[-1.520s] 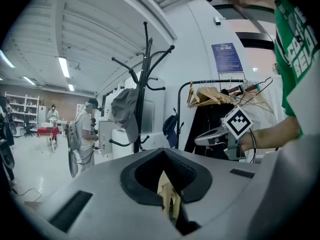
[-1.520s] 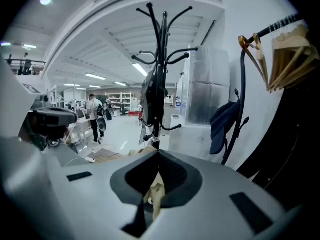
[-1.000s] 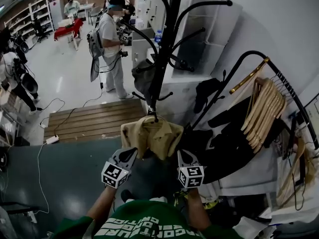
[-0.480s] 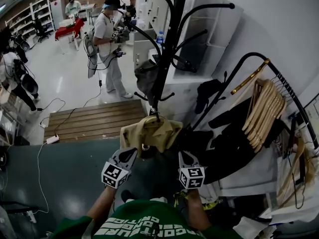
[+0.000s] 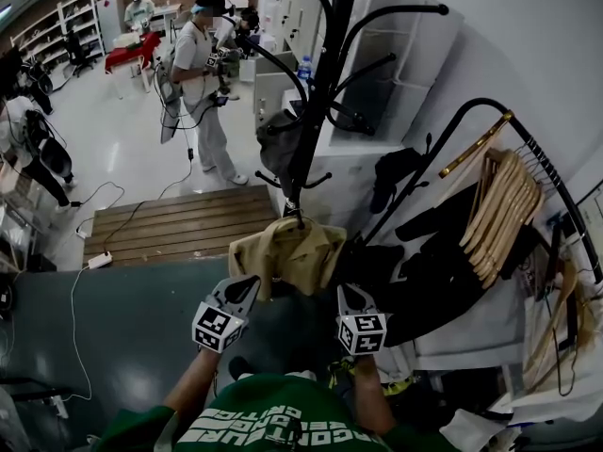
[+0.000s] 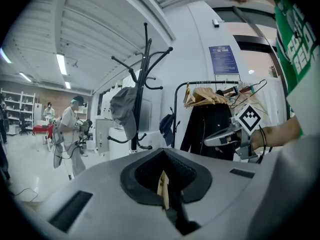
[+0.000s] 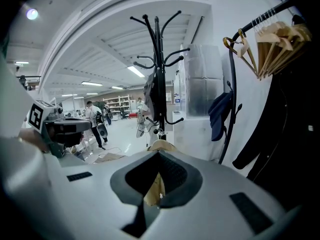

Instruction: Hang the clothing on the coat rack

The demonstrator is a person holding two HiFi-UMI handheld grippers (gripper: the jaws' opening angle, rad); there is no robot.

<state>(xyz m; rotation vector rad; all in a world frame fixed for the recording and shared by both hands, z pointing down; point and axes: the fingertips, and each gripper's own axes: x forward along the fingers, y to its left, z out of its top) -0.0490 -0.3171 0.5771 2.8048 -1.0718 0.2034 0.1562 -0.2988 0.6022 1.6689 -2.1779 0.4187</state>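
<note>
Clamped shut on either side of the tan jacket [image 5: 287,252], the left gripper [image 5: 247,287] and right gripper [image 5: 347,297] hold it spread before the coat rack [image 5: 316,92], seemingly ready for hanging.

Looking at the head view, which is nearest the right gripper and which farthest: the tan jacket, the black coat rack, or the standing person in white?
1. tan jacket, pinched in the right gripper
2. black coat rack, straight ahead
3. person in white, far off, upper left

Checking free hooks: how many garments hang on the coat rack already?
1: a gray garment midway up the rack. The tan garment is in the left gripper and right gripper. Others may be hidden.
</note>
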